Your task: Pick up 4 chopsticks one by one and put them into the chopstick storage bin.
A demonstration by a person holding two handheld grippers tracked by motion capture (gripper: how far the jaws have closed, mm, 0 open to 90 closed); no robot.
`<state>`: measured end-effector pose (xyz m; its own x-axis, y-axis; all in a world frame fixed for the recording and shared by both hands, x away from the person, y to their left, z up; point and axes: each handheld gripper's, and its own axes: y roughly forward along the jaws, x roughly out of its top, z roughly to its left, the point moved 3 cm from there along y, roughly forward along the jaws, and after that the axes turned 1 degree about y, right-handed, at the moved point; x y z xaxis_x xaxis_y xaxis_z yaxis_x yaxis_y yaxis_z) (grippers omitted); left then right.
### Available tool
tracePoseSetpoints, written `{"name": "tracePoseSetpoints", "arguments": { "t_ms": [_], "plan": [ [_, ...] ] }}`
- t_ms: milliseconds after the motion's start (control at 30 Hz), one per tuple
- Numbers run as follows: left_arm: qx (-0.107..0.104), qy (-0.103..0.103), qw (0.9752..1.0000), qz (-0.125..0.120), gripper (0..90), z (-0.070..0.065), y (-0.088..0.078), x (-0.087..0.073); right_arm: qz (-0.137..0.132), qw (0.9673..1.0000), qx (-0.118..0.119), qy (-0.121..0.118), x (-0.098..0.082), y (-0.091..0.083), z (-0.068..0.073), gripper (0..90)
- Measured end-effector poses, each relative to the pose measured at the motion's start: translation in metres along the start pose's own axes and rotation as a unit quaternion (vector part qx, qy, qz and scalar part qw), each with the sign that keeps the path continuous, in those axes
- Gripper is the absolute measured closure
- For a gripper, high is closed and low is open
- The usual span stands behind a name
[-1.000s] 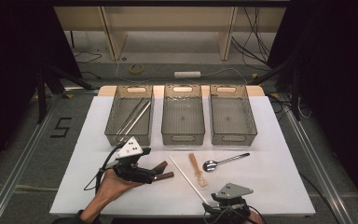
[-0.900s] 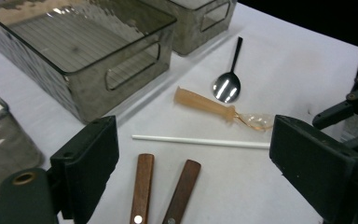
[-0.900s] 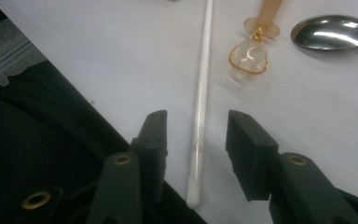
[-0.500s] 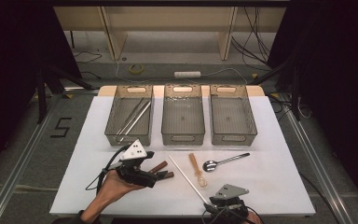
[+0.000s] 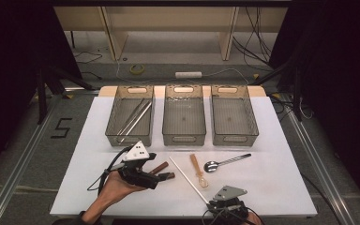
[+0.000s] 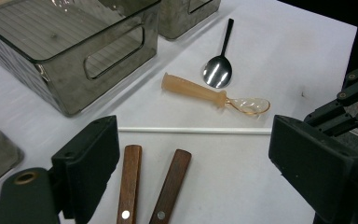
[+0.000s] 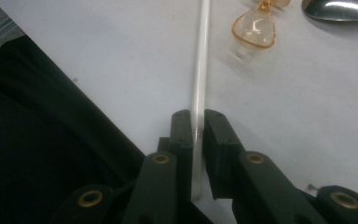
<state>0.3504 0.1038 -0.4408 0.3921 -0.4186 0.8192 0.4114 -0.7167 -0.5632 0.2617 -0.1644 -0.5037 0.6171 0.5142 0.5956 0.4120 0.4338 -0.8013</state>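
Note:
My left gripper (image 5: 157, 174) (image 6: 200, 163) is open low over the white table, its jaws set wide to either side of two brown wooden handles (image 5: 163, 171) (image 6: 129, 182) that lie on the surface. My right gripper (image 5: 209, 202) (image 7: 197, 126) sits at the table's front edge. Its jaws have just been closing and now pinch the near end of a thin white stick (image 5: 187, 178) (image 7: 200, 60) that lies flat on the table. An amber plastic spoon (image 5: 198, 169) (image 6: 200, 91) and a metal spoon (image 5: 225, 161) (image 6: 218, 70) rest beyond the stick.
Three smoky clear bins stand in a row at the back: the left one (image 5: 130, 89) holds metal rods (image 5: 133, 117), and the middle one (image 5: 183, 138) and right one (image 5: 234, 138) look bare. Dark floor borders the table on all sides.

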Motion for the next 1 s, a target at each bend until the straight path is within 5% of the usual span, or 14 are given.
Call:
{"name": "tracePoseSetpoints", "arguments": {
  "t_ms": [233,467,600,767,1000],
  "plan": [
    [-0.019,0.021,0.9994,0.019,16.0,-0.009,0.011,0.003,-0.008,0.9998,0.006,0.015,0.002,-0.004,-0.002,83.7],
    [-0.043,0.053,0.9962,0.055,18.9,-0.015,0.031,0.007,-0.020,0.9997,0.006,0.011,0.007,-0.013,-0.007,83.8],
    [-0.044,0.079,0.9918,0.090,22.1,-0.019,0.048,0.006,-0.020,0.9998,0.006,0.007,0.010,-0.015,-0.008,83.8],
    [-0.052,0.120,0.9829,0.130,23.8,-0.022,0.069,0.004,-0.022,0.9997,-0.002,-0.004,0.014,-0.019,-0.008,83.9],
    [-0.052,0.167,0.9722,0.155,22.8,-0.024,0.086,0.005,-0.021,0.9997,0.001,-0.013,0.017,-0.022,-0.008,83.8]
  ]
}}
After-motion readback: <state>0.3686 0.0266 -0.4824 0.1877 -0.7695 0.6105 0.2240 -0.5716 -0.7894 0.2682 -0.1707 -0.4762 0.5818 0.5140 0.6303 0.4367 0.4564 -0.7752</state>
